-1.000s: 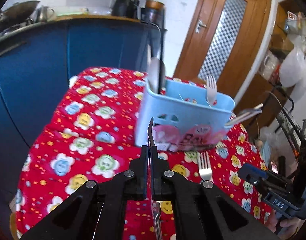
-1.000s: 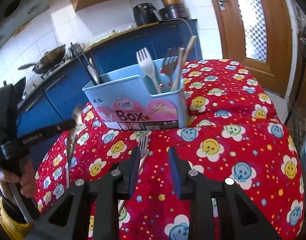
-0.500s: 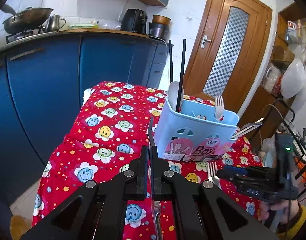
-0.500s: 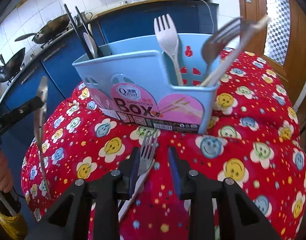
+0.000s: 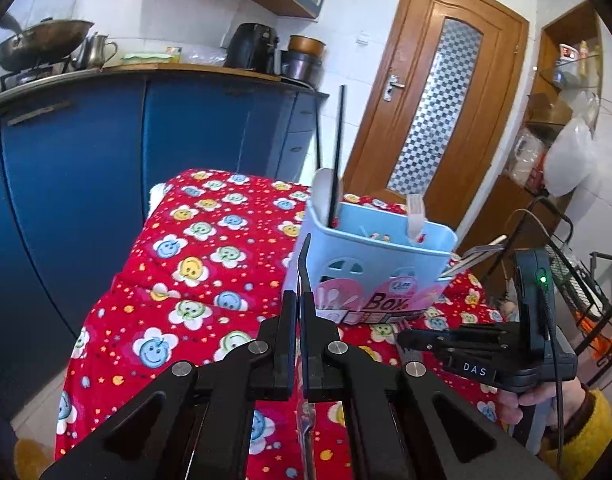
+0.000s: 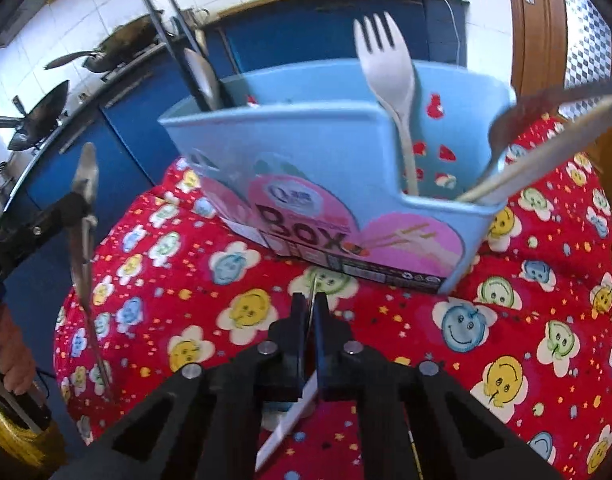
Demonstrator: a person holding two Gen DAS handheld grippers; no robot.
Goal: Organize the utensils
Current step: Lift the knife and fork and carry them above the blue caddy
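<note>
Left gripper pinching spoon edge-on, hovering beside blue utensil box near table's far edge. Right gripper clamping fork off cloth. Step: loading both. Next: tipping each handle-down into 1 box compartment.

White tiled walls back a run of blue cabinets under a wooden counter. A wok sits at the counter's left end. A wooden door with patterned glass stands right, beside open shelves. Daylight fills the room.
</note>
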